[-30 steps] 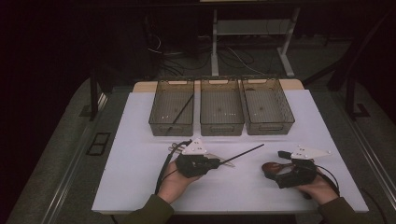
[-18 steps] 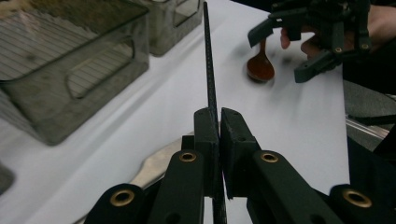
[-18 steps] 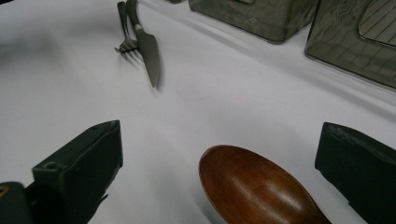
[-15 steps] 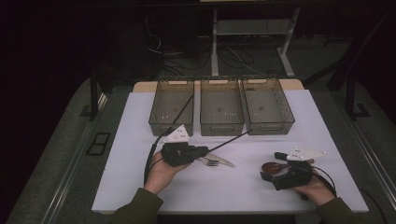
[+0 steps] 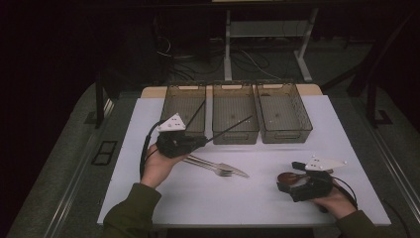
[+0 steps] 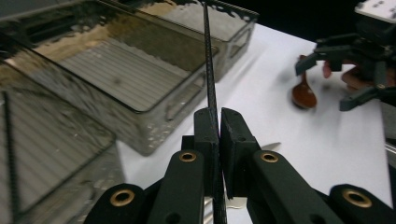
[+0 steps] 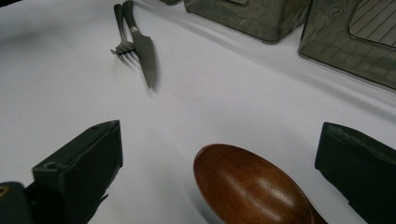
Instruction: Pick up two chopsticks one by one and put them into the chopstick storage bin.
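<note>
The left gripper (image 6: 218, 122) pinches a thin black rod (image 6: 208, 56) angled over the translucent grey bins (image 5: 234, 113). The right gripper (image 7: 219, 158) gapes around a brown wooden spoon (image 7: 252, 186) on the white table (image 5: 198, 198).

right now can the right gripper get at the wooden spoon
Probably yes. The right gripper is open with its jaws on either side of the wooden spoon, which lies on the white table with nothing between them.
</note>
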### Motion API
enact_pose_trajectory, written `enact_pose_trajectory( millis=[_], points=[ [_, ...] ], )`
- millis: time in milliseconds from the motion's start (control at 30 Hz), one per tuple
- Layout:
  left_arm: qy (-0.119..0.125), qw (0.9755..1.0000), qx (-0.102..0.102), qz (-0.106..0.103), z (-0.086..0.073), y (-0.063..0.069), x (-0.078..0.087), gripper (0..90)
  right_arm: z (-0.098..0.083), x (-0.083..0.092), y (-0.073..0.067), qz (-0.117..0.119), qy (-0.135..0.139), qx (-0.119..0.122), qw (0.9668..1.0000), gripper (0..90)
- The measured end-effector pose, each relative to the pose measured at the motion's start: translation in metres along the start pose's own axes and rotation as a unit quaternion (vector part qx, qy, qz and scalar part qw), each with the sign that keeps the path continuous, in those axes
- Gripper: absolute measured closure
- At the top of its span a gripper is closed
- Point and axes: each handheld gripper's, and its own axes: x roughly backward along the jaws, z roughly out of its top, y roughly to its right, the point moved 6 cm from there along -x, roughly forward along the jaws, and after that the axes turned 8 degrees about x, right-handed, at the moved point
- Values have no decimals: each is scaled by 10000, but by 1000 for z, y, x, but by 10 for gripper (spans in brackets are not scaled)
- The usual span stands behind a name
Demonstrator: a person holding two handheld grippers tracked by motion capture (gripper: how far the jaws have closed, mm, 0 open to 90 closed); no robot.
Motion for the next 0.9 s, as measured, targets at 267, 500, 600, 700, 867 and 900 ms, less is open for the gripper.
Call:
enact_pose_trajectory(
  millis=[267, 500, 600, 700, 867, 900],
  points=[
    [17, 9995, 61, 305, 15, -21, 3, 848, 0, 0, 1, -30, 31, 2, 10000, 3],
    [12, 9980, 156, 612, 25, -44, 0, 848, 1, 0, 2, -29, 45, -18, 10000, 3],
    [40, 9970, 186, 750, 31, -53, -1, 848, 1, 1, 2, -64, 85, -12, 9999, 3],
    [62, 9960, 222, 867, 35, -63, -2, 848, 2, 1, 1, -126, 109, 58, 9998, 3],
    [68, 9930, 357, 1120, 37, -81, -6, 848, 4, 1, 1, -141, 163, 36, 9998, 3],
    [98, 9923, 418, 1161, 37, -85, -6, 848, 4, 1, 2, -152, 166, 26, 9997, 3]
  ],
)
